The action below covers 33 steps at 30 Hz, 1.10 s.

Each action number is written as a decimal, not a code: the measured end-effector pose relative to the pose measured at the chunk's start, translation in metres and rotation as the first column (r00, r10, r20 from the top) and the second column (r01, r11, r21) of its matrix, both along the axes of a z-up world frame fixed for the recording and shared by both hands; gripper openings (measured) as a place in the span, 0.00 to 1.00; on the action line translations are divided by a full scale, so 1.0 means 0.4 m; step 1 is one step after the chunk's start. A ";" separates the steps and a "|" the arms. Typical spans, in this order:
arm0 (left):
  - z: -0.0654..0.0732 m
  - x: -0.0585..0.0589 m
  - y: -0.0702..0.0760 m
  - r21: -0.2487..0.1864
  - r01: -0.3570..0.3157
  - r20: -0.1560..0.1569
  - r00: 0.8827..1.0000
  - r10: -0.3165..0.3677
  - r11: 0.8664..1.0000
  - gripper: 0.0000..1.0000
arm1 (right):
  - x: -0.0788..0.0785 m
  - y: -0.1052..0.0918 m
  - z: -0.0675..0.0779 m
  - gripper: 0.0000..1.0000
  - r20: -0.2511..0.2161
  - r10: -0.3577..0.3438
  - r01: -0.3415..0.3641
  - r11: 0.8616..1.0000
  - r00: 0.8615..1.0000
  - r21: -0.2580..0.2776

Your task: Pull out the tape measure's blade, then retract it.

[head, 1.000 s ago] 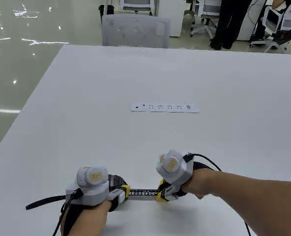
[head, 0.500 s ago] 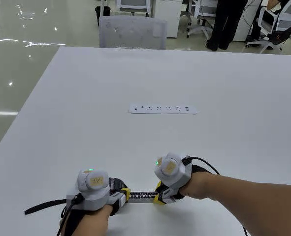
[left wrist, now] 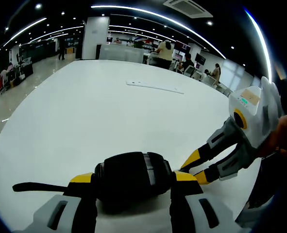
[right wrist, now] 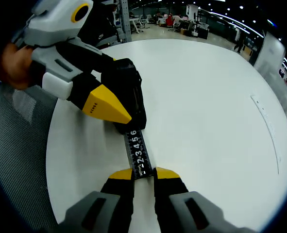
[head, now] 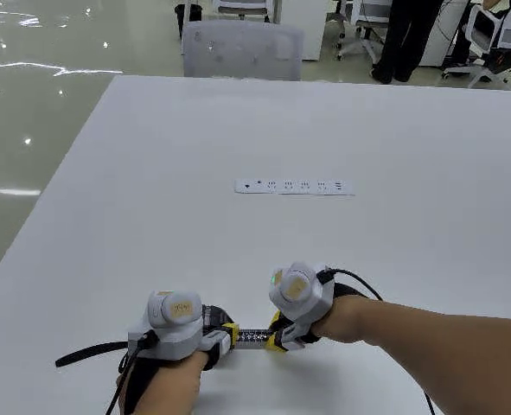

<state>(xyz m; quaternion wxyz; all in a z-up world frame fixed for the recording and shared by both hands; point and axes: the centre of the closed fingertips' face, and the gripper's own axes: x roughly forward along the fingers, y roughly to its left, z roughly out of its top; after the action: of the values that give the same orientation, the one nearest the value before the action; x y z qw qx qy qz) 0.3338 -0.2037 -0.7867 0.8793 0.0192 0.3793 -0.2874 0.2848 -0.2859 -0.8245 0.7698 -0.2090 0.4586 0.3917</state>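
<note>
On the white table [head: 238,130], left tongs [left wrist: 133,179] clamp the one tape measure [right wrist: 128,94], right tongs [right wrist: 143,174] pinch its blade [right wrist: 136,148].

This is looking like a large open-plan office: a long white worktable [head: 151,173] is carrying a flush power strip [head: 294,187], a grey chair [head: 242,50] is standing at its far end, wheeled office chairs [head: 488,39] are sitting beyond, and strip lights [left wrist: 148,14] are glowing over a polished floor [head: 39,86].
</note>
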 end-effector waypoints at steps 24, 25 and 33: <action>0.000 0.002 0.004 -0.005 0.008 -0.016 1.000 -0.008 1.000 0.57 | 0.044 0.105 0.001 0.14 0.011 0.018 -0.018 0.999 1.000 0.043; 0.000 0.002 0.004 -0.005 0.008 -0.016 1.000 -0.008 1.000 0.57 | 0.047 0.109 0.001 0.14 0.012 0.023 -0.023 0.999 1.000 0.043; 0.001 0.001 0.004 -0.008 0.021 -0.017 1.000 -0.021 1.000 0.57 | 0.047 0.118 0.004 0.14 0.016 0.045 -0.045 0.998 0.999 0.048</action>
<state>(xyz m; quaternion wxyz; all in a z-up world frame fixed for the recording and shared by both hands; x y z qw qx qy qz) 0.3342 -0.2022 -0.7864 0.8730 0.0174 0.3856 -0.2982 0.3036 -0.2388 -0.8231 0.7690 -0.2036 0.4385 0.4182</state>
